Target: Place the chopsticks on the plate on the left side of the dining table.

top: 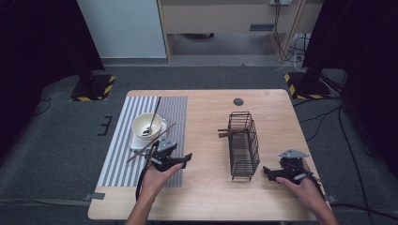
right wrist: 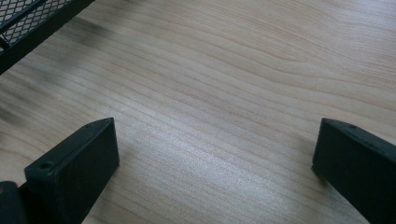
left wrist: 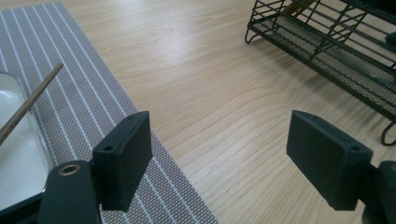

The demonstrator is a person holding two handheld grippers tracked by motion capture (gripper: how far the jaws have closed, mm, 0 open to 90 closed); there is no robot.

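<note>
On the wooden table [top: 206,187], ringed by grey carpet [top: 56,154], both grippers' jaws gape wide, empty.

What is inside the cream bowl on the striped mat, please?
The bowl holds a dark-handled utensil, its handle leaning out over the far rim. Its end in the bowl looks like a spoon, but is too small to tell. Any food cannot be made out.
</note>
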